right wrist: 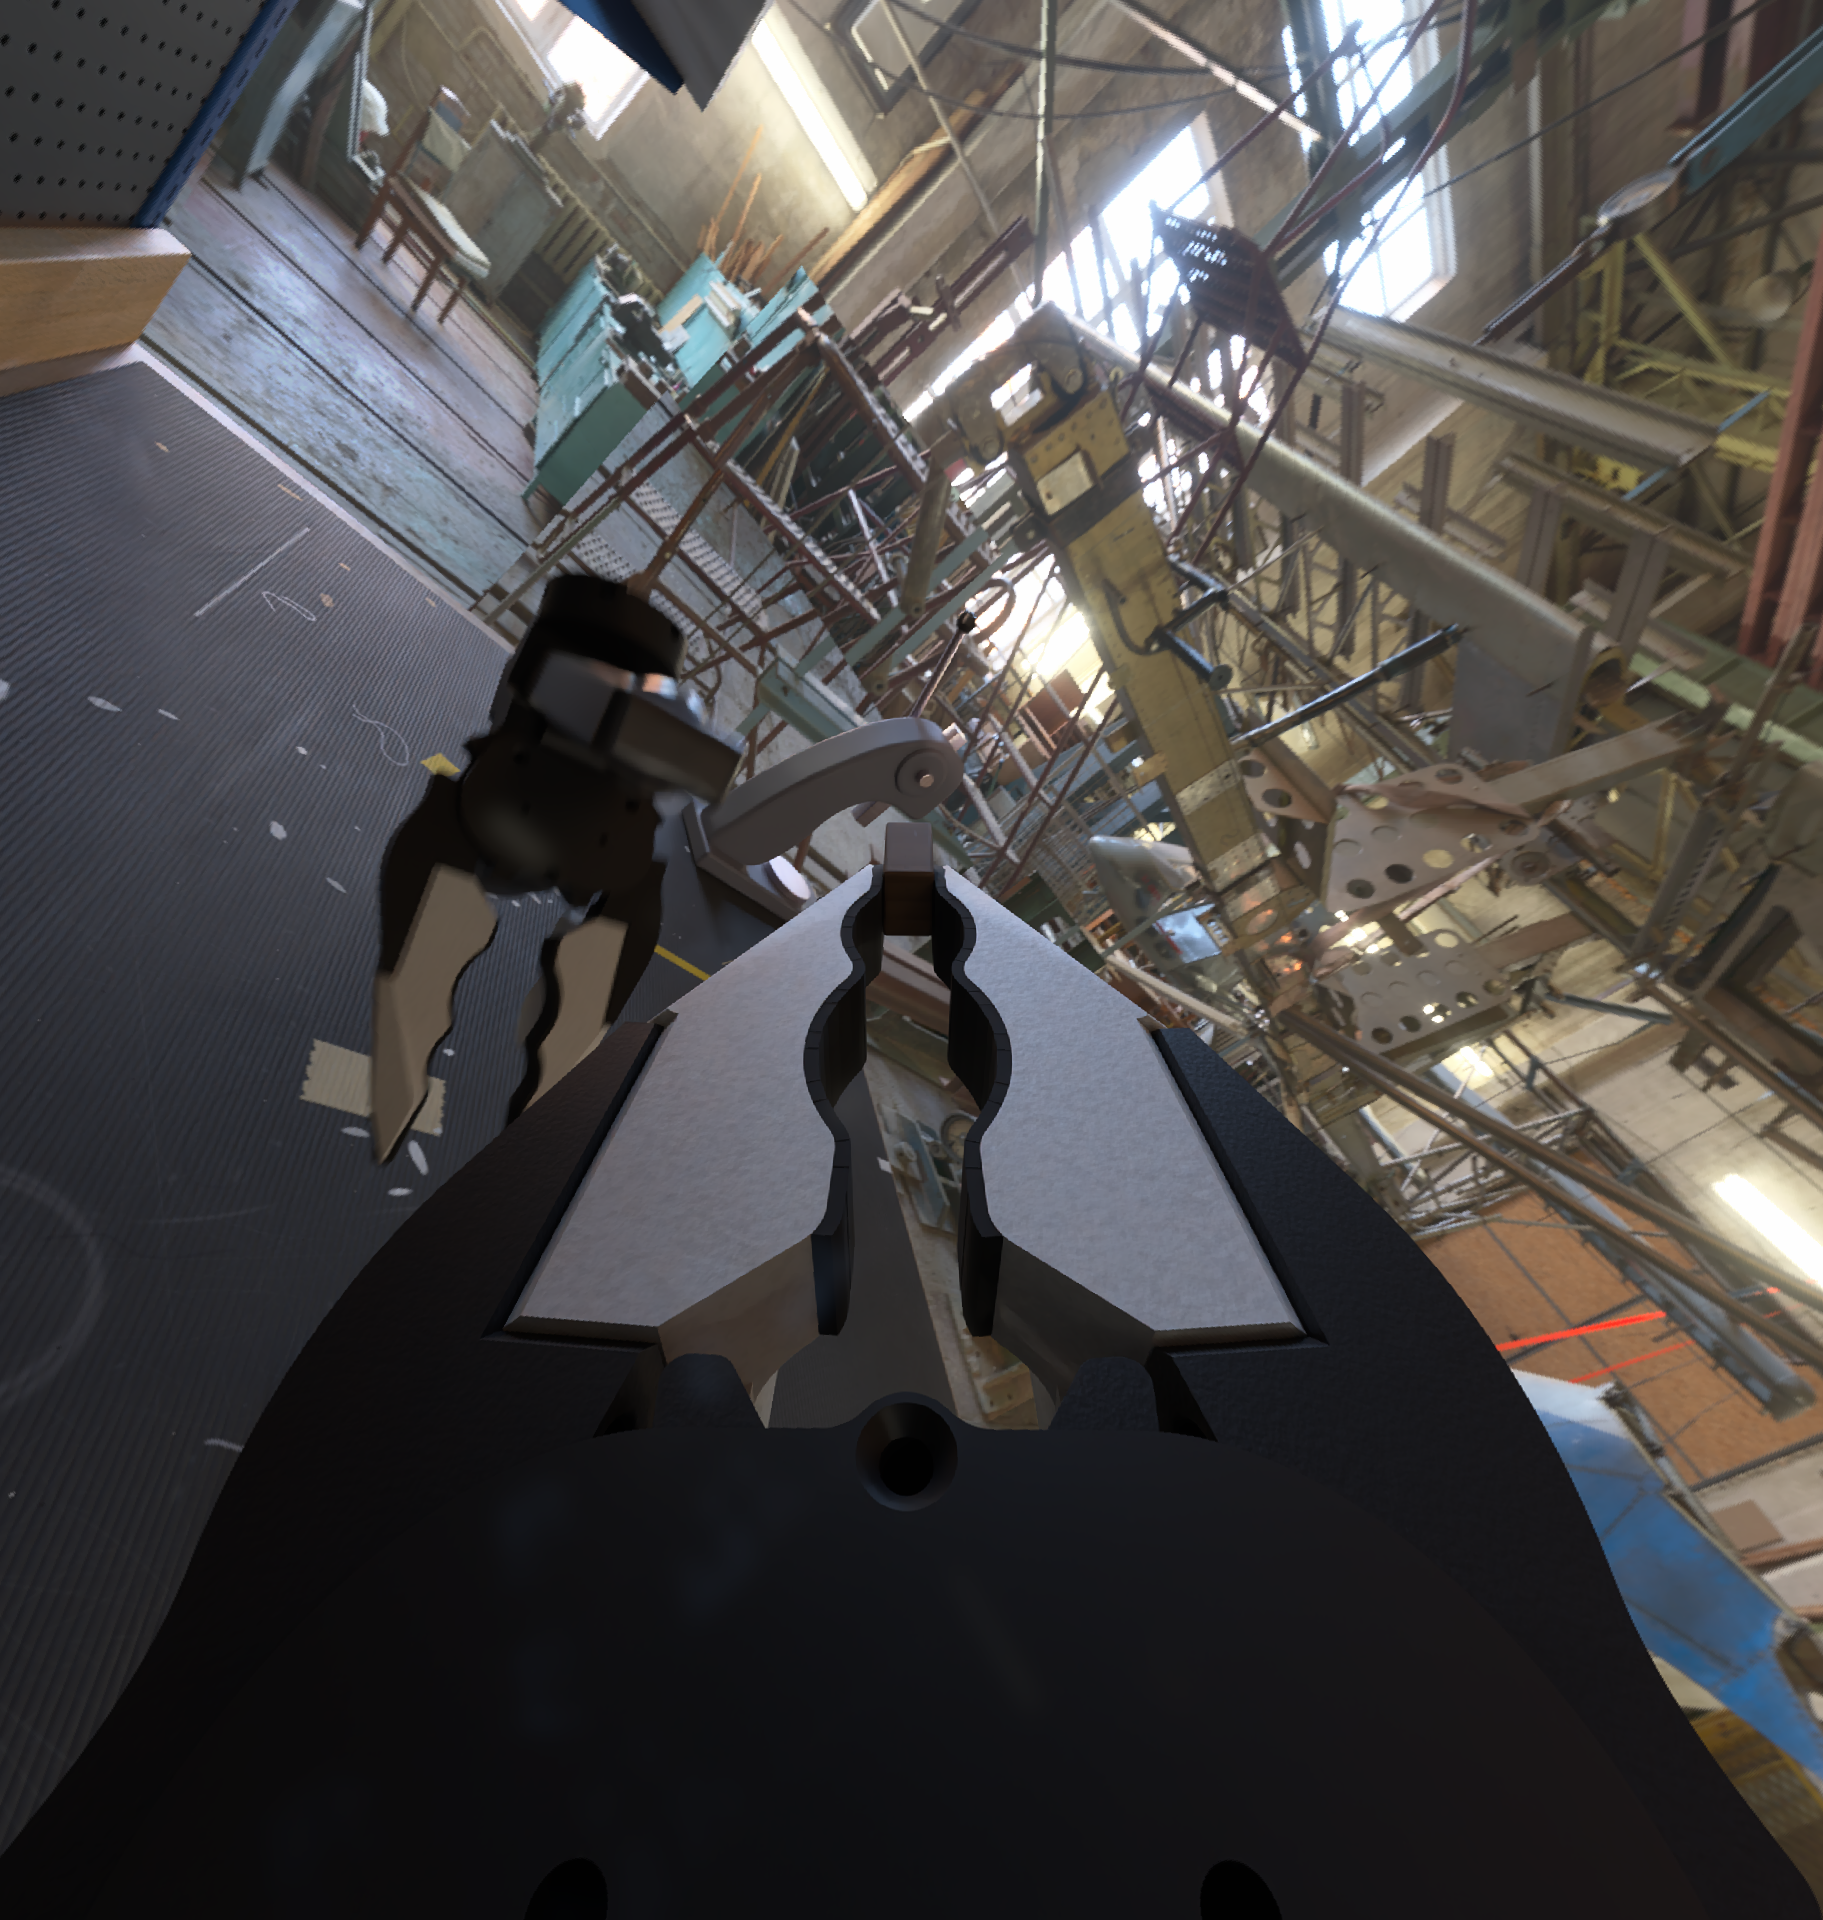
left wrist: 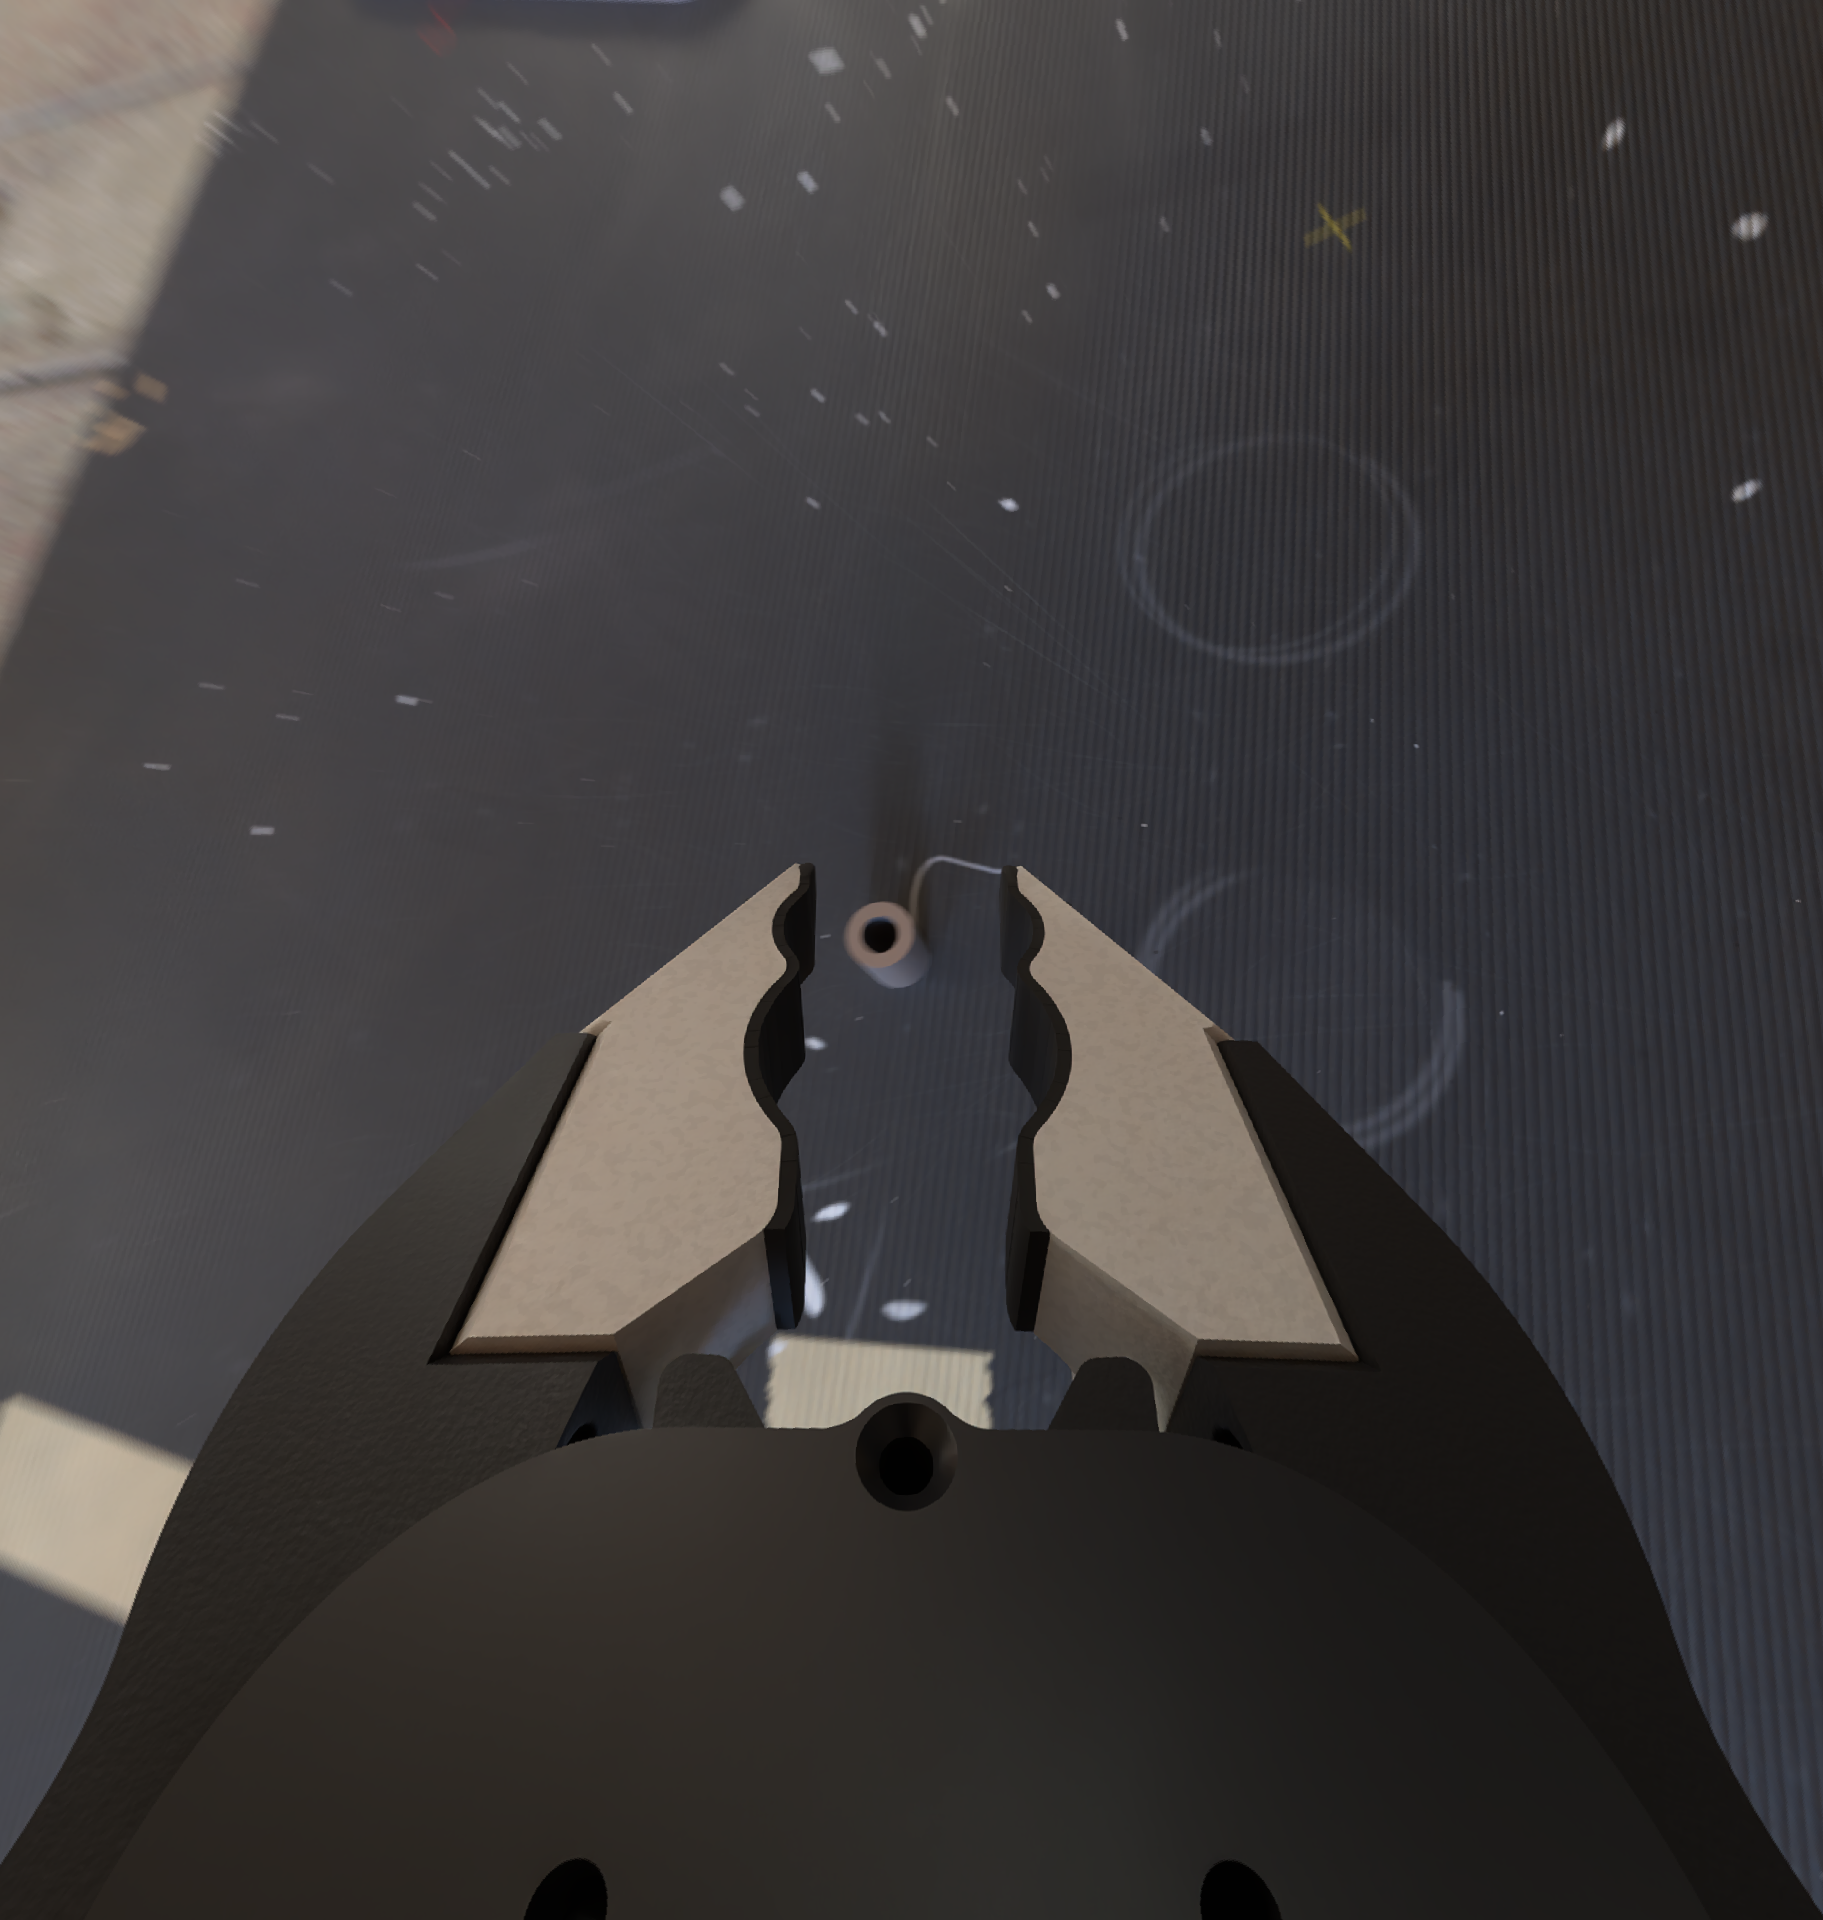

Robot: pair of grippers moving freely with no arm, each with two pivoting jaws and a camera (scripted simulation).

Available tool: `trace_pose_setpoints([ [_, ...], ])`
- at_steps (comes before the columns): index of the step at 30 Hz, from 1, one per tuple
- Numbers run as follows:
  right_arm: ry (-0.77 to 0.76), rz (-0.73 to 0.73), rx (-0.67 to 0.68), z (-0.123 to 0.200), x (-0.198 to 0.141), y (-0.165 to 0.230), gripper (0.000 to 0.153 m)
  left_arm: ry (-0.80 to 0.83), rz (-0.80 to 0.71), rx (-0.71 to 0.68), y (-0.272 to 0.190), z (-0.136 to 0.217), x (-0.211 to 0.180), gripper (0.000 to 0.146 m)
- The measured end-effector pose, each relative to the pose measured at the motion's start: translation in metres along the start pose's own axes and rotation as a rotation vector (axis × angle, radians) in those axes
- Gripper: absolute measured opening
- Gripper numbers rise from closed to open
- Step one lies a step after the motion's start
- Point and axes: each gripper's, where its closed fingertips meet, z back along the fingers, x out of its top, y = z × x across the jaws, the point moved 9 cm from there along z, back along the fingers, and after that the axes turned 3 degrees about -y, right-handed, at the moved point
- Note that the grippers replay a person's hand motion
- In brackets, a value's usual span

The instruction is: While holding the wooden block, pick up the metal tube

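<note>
The metal tube (left wrist: 886, 948) is a short grey cylinder standing on end on the dark mat (left wrist: 1406, 831), its hollow top facing me. My left gripper (left wrist: 907, 883) is open above it, and the tube shows in the gap just beyond the fingertips, closer to the left finger and touching neither. My right gripper (right wrist: 907, 883) is shut on the small brown wooden block (right wrist: 907, 881) at its fingertips and holds it up in the air, tilted away from the mat. The left gripper also shows in the right wrist view (right wrist: 460, 1122), open and pointing down at the mat.
Two beige tape patches (left wrist: 65, 1496) (left wrist: 876, 1382) lie on the mat near me. The mat's wooden border (left wrist: 34, 312) runs along the far left. A grey lever-like part (right wrist: 834, 779) sits beyond the block. A wooden board (right wrist: 55, 291) and pegboard (right wrist: 55, 94) stand at the mat's end.
</note>
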Motion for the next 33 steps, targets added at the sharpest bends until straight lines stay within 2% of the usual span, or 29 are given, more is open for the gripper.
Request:
trace_pose_setpoints([
  [3, -0.022, 0.015, -0.017, 0.015, 0.007, -0.001, 0.008, 0.094, 0.032, -0.048, -0.004, -0.044, -0.009, 0.034],
  [6, -0.036, 0.02, -0.021, 0.021, 0.008, -0.002, 0.008, 0.134, 0.106, -0.05, 0.001, -0.071, -0.026, 0.035],
  [11, -0.042, 0.012, 0.002, 0.02, 0.005, -0.003, 0.008, 0.143, 0.256, -0.041, 0.016, -0.087, -0.044, 0.034],
  [14, -0.061, 0.001, 0.022, 0.02, 0.003, -0.002, 0.008, 0.177, 0.329, -0.085, 0.017, -0.094, -0.048, 0.035],
  [17, -0.08, -0.002, 0.03, 0.021, 0.003, -0.003, 0.008, 0.25, 0.263, -0.035, 0.02, -0.1, -0.049, 0.042],
  [21, -0.117, -0.007, 0.033, 0.024, 0.004, -0.003, 0.007, 0.247, 0.213, -0.057, 0.019, -0.098, -0.052, 0.043],
  [24, -0.132, -0.004, 0.042, 0.025, 0.004, -0.002, 0.007, 0.239, 0.18, -0.053, 0.015, -0.094, -0.055, 0.028],
  [28, -0.121, -0.002, 0.037, 0.026, 0.003, -0.003, 0.007, 0.333, 0.161, -0.063, 0.016, -0.091, -0.051, 0.022],
  [30, -0.116, -0.003, 0.026, 0.027, 0.002, -0.004, 0.007, 0.373, 0.142, -0.001, 0.017, -0.087, -0.046, 0.022],
  [33, -0.109, -0.01, 0.004, 0.03, 0.0, -0.006, 0.008, 0.326, -0.006, 0.215, 0.018, -0.066, -0.029, 0.022],
])
